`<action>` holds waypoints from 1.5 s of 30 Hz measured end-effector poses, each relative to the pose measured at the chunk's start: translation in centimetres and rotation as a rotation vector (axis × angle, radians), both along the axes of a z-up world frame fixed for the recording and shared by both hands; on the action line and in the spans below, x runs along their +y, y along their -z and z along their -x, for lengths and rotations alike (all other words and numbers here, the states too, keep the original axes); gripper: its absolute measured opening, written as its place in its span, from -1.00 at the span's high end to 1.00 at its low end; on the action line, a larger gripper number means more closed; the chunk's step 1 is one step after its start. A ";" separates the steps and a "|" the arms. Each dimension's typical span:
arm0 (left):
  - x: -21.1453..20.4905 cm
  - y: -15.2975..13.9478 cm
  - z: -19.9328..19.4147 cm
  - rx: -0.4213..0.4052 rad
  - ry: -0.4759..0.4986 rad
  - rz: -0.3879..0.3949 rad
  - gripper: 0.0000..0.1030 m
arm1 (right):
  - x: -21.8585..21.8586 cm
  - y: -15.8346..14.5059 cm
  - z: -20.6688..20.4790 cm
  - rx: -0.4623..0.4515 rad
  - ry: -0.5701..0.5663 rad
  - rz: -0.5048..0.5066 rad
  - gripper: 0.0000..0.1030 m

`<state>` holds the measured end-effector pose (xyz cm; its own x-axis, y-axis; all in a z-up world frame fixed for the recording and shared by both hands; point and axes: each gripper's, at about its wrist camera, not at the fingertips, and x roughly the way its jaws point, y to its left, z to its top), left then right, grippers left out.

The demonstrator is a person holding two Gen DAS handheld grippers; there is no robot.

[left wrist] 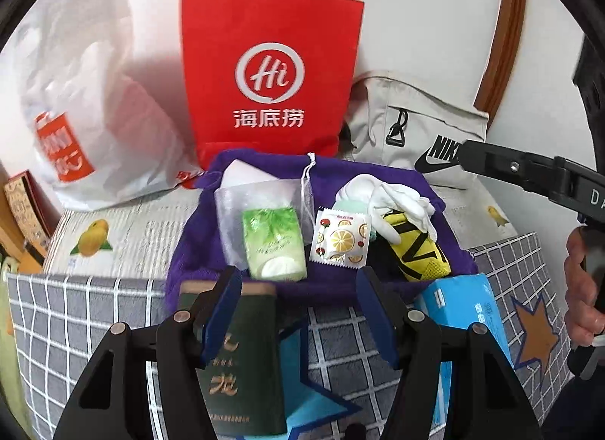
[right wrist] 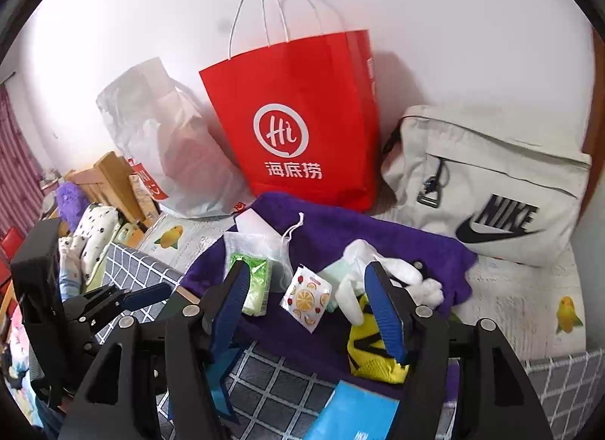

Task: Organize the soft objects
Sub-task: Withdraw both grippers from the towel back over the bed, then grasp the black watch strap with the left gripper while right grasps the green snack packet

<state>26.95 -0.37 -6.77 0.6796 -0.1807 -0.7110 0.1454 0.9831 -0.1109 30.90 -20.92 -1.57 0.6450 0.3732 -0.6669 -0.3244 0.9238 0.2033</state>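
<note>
A purple towel [left wrist: 340,175] lies spread on the bed, also in the right wrist view [right wrist: 340,235]. On it lie a green tissue pack [left wrist: 274,243] [right wrist: 259,285], a fruit-print sachet [left wrist: 339,237] [right wrist: 306,298], a sheer drawstring pouch [left wrist: 257,194] [right wrist: 261,247], white gloves [left wrist: 401,201] [right wrist: 397,273] and a yellow-black sock [left wrist: 416,251] [right wrist: 370,356]. My left gripper [left wrist: 298,311] is open, just short of the towel's near edge, over a dark green box [left wrist: 238,356]. My right gripper [right wrist: 308,315] is open, hovering over the towel near the sachet.
A red paper bag [left wrist: 272,73] [right wrist: 298,118] stands against the wall behind the towel, a white plastic bag [left wrist: 87,99] [right wrist: 166,145] to its left, a beige Nike backpack [left wrist: 416,118] [right wrist: 487,182] to its right. A blue pack [left wrist: 465,300] [right wrist: 355,413] lies on the grey checked cover [left wrist: 75,319].
</note>
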 end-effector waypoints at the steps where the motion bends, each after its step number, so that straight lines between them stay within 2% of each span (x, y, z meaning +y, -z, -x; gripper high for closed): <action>1: 0.3 0.1 0.5 -0.008 -0.004 0.008 -0.18 | -0.1 0.0 0.5 -0.001 0.016 0.004 -0.28; 5: 1.2 0.2 2.7 -0.048 -0.008 0.033 -0.18 | -0.4 0.5 2.7 -0.014 0.062 -0.002 -0.37; 10: 1.7 0.0 5.0 -0.071 0.008 0.018 -0.18 | -0.1 1.3 6.0 -0.071 0.096 0.072 -0.37; 14: 1.7 0.0 6.7 -0.075 0.033 0.012 -0.18 | 0.1 1.8 8.5 -0.083 0.047 0.015 -0.38; 19: 1.6 0.5 9.2 -0.079 0.055 0.023 -0.18 | 0.1 2.7 11.1 -0.087 0.043 -0.060 -0.38; 25: 1.7 1.4 11.8 -0.075 0.034 0.009 -0.18 | -0.5 4.9 13.4 0.007 0.039 -0.100 -0.39; 30: 2.3 2.4 13.7 -0.049 0.014 -0.020 -0.18 | -0.8 6.6 15.8 0.058 0.034 -0.061 -0.38; 35: 3.2 3.0 15.7 -0.036 -0.003 -0.019 -0.18 | -0.3 8.4 18.0 0.108 0.023 0.027 -0.38; 39: 3.0 4.1 16.6 -0.007 0.009 -0.019 -0.18 | 0.5 9.4 20.1 0.108 -0.002 0.075 -0.38; 45: 0.5 6.2 17.3 0.033 0.071 -0.058 -0.18 | 0.0 9.9 22.2 0.090 -0.008 0.104 -0.38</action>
<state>9.70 0.09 -13.00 0.6426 -0.1860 -0.7433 0.2126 0.9753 -0.0603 8.68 -20.90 -11.50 0.5781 0.3045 -0.7570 -0.3169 0.9387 0.1356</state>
